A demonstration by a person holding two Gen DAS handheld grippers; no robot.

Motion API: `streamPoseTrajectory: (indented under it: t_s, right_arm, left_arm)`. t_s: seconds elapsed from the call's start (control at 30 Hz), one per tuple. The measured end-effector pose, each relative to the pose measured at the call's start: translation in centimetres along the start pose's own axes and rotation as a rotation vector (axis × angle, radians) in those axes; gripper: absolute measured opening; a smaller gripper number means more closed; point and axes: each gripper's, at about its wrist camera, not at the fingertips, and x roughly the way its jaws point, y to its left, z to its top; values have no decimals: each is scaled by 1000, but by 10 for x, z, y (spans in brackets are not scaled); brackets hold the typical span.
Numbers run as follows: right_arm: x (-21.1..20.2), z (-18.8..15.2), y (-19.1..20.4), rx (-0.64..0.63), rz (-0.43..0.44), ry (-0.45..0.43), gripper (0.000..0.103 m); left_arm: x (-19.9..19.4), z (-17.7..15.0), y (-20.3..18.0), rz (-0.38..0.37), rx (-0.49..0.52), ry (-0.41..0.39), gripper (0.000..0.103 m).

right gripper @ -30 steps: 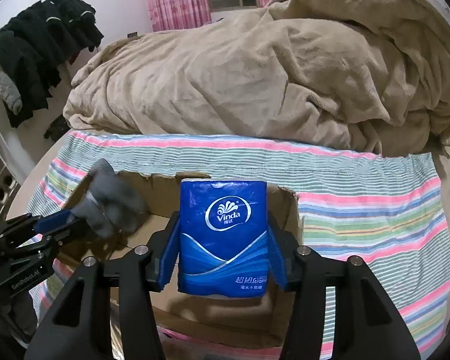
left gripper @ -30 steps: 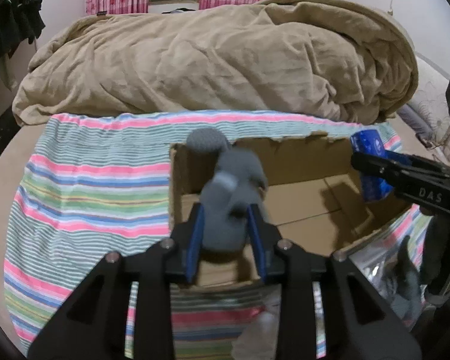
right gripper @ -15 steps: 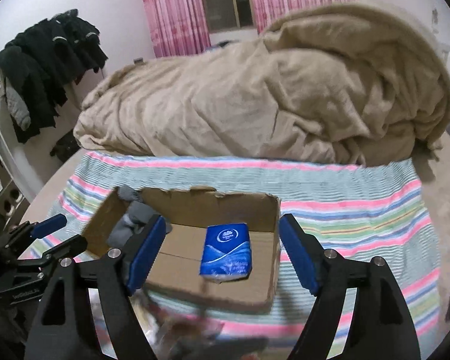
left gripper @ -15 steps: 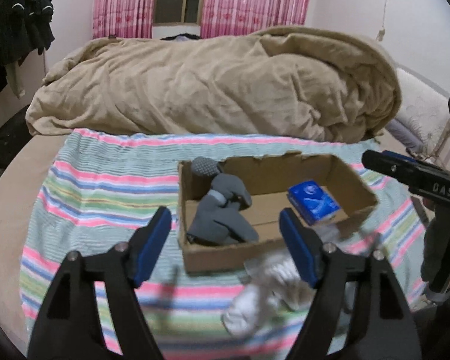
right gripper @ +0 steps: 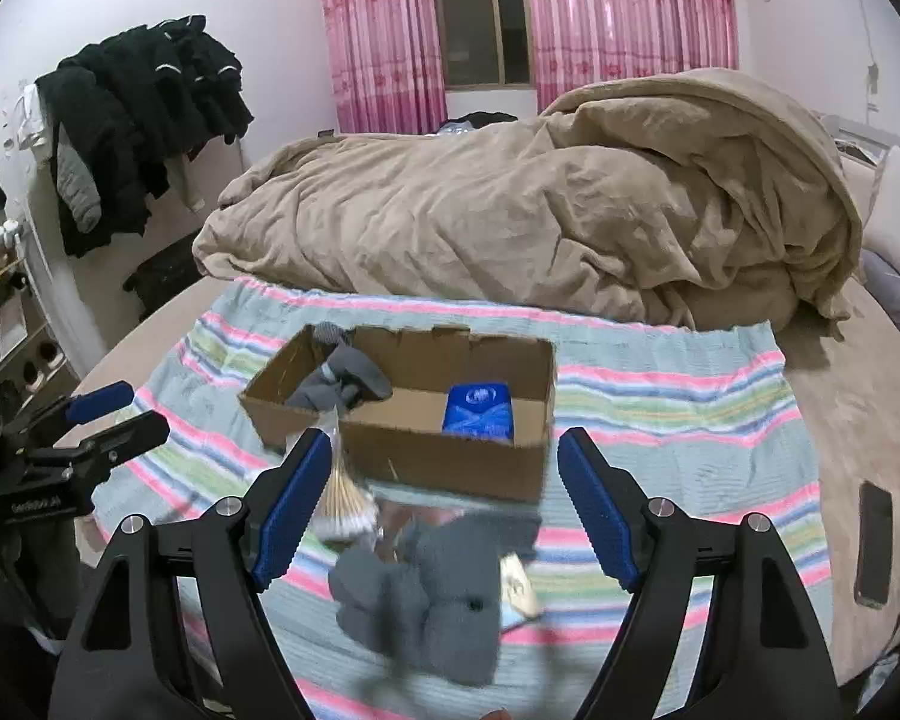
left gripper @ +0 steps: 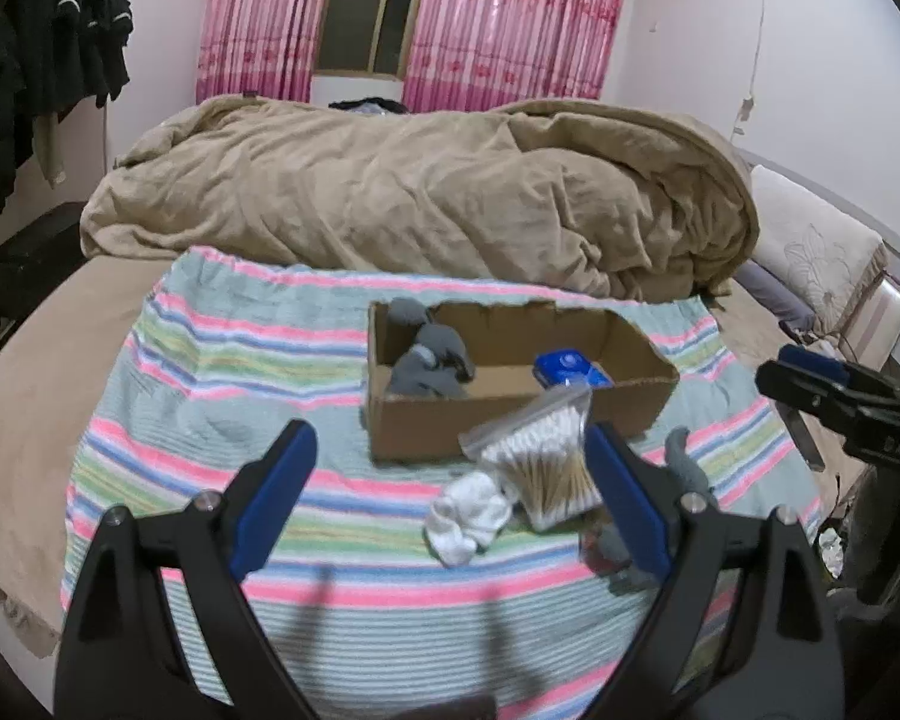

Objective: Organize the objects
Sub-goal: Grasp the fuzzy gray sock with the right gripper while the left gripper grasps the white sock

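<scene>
A cardboard box point(left gripper: 510, 426) point(right gripper: 450, 456) sits on the striped cloth. Inside lie grey socks point(left gripper: 429, 360) point(right gripper: 342, 384) at its left and a blue tissue pack point(left gripper: 570, 369) point(right gripper: 480, 411) at its right. In front of the box lie a bag of cotton swabs point(left gripper: 543, 462) point(right gripper: 345, 498), white socks point(left gripper: 468, 516) and another grey sock bundle point(right gripper: 426, 594) point(left gripper: 684, 468). My left gripper point(left gripper: 450, 510) is open and empty, back from the box. My right gripper point(right gripper: 441, 510) is open and empty above the grey bundle.
A tan duvet point(left gripper: 420, 198) is heaped behind the striped cloth point(left gripper: 210, 372). A dark phone point(right gripper: 873, 540) lies on the bed at the right. Dark clothes point(right gripper: 138, 120) hang on the left wall. A pillow point(left gripper: 810, 252) is at far right.
Both grippers opened, leaving the grey socks and the tissue pack in the box, then drew back and up. The items in front of the box came into view.
</scene>
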Motion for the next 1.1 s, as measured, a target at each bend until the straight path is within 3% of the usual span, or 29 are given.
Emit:
streamPoseTrajectory:
  t_s: [0.43,0.67,0.77,0.93,1.03,1.1]
  right_arm:
    - [36,-38,-10,6,12,122,81]
    - [60,-53,-14,-18,-27,171,81]
    - [67,-57,-16,-18,-31,189,81]
    - [89,-70,-21,-9,-18,255,80]
    - [87,-71,-23,-4,6,252,69]
    - [87,-71,-21,-15,14,255,50]
  left_arm:
    - [63,-37,-5,18,41,142,92]
    - [97,-51,0,44,42,212,90]
    - [101,-53,-3,42,64,200,90]
    - [111,-57,-8,50,101,202,79]
    - [117,-59,-11,23,122,204,70]
    - [118,-59,-15,22,150,210,63]
